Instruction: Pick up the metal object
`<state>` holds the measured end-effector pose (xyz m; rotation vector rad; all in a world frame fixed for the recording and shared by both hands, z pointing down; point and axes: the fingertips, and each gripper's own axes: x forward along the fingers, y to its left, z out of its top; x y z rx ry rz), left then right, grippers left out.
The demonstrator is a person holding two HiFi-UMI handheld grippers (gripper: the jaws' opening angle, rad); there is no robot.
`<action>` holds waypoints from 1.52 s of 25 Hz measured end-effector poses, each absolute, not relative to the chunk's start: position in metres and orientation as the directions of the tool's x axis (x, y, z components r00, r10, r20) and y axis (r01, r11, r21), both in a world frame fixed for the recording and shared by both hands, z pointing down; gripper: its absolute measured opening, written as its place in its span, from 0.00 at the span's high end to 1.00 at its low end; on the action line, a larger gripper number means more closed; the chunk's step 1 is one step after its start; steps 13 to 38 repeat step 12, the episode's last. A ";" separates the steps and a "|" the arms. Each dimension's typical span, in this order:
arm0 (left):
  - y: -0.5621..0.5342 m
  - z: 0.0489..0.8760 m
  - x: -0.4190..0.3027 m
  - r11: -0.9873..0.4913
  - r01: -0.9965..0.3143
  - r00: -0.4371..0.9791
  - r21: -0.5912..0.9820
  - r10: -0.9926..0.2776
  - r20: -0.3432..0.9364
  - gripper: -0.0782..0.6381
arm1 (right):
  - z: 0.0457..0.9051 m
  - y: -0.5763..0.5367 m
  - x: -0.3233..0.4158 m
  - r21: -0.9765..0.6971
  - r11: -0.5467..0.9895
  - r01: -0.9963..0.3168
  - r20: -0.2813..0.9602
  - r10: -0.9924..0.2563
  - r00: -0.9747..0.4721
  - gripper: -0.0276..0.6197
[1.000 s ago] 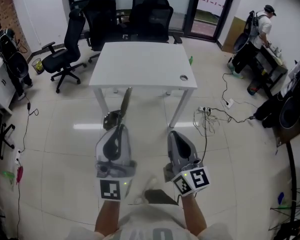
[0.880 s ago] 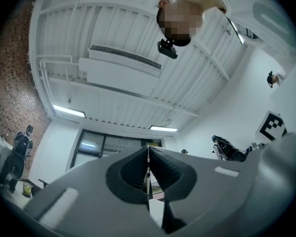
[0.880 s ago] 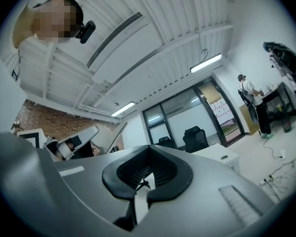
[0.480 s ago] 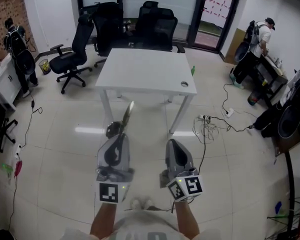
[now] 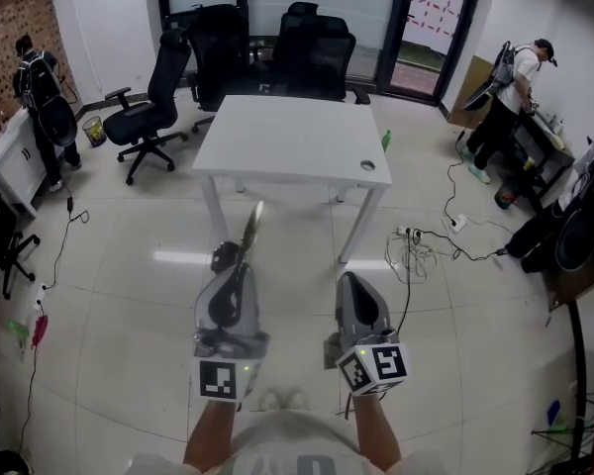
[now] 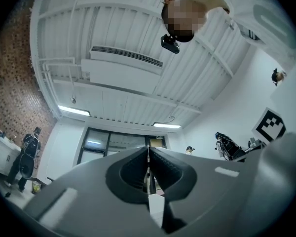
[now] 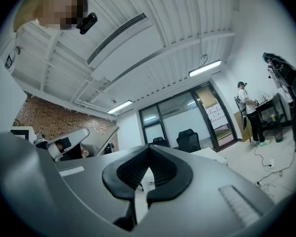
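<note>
A long, thin metal object (image 5: 252, 224) sticks up and forward out of my left gripper (image 5: 237, 265), which is shut on its lower end. I carry it in the air over the tiled floor, short of the white table (image 5: 287, 137). In the left gripper view the jaws (image 6: 149, 157) are pressed together with only a thin edge between them. Beside it, my right gripper (image 5: 349, 283) is shut and holds nothing, and its tips (image 7: 149, 148) meet in its own view. Both grippers point up towards the ceiling.
Black office chairs (image 5: 163, 82) stand left of and behind the table. A tangle of cables (image 5: 416, 240) lies on the floor to the right. A person (image 5: 520, 77) stands at a desk far right, and another person (image 5: 40, 92) at far left.
The view has tilted up slightly and the grippers sit a bit lower in it. The left gripper's hold on the metal object is the same.
</note>
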<state>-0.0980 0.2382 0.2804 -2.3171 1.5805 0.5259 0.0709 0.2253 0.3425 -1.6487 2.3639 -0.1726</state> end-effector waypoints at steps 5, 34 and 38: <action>0.240 0.280 -0.098 -0.347 -0.937 0.325 -0.036 -0.832 -0.449 0.88 | 0.338 0.227 0.072 -0.230 0.359 -0.905 -0.146 -0.932 -0.332 0.94; 0.244 0.280 -0.099 -0.329 -0.944 0.302 -0.021 -0.839 -0.453 0.88 | 0.342 0.231 0.075 -0.228 0.369 -0.901 -0.143 -0.928 -0.343 0.94; 0.244 0.280 -0.099 -0.329 -0.944 0.302 -0.021 -0.839 -0.453 0.88 | 0.342 0.231 0.075 -0.228 0.369 -0.901 -0.143 -0.928 -0.343 0.94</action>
